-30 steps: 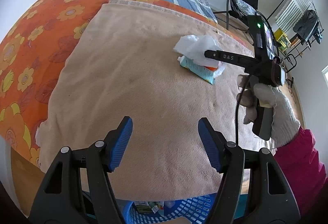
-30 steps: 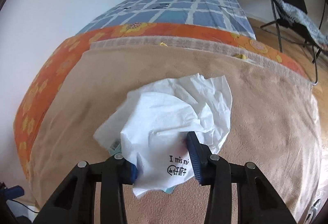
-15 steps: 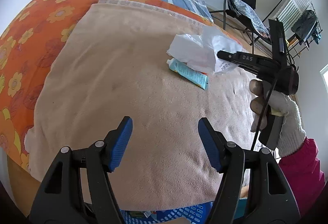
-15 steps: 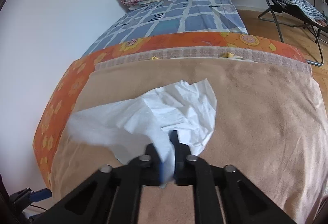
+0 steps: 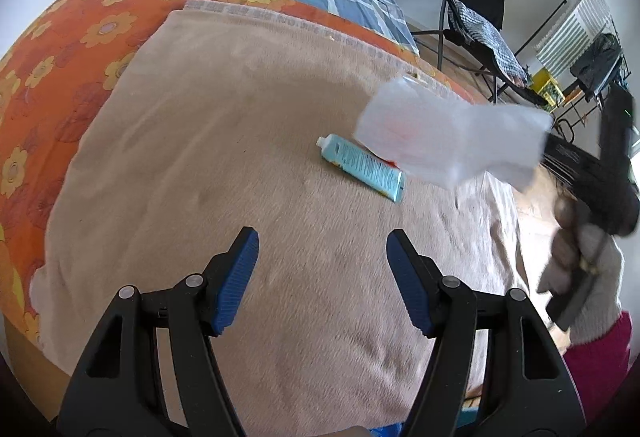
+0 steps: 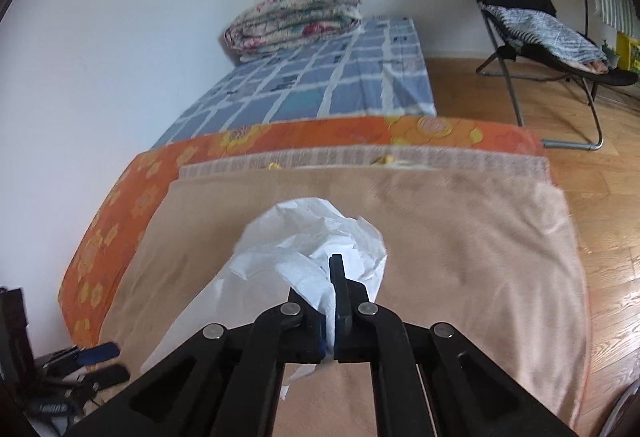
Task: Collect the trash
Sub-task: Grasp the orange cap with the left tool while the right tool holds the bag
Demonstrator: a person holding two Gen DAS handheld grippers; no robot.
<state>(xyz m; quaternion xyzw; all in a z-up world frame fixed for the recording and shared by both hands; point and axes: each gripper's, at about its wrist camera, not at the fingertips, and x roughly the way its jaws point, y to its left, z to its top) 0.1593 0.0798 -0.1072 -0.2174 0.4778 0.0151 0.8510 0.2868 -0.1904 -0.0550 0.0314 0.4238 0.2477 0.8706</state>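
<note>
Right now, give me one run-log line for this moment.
right gripper: shut on white plastic bag, lifted | left gripper: open, empty | teal tube: on blanket

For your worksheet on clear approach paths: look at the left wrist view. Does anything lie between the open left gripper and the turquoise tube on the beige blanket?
Nothing visible does. Only bare beige blanket lies between the left gripper and the turquoise tube. The white plastic bag hangs beyond the tube, clamped in the right gripper.

My white plastic bag (image 6: pixel 316 249), teal tube (image 5: pixel 362 167), tan blanket (image 5: pixel 240 157), orange flowered sheet (image 5: pixel 80 37), blue checked mattress (image 6: pixel 320 85).
</note>
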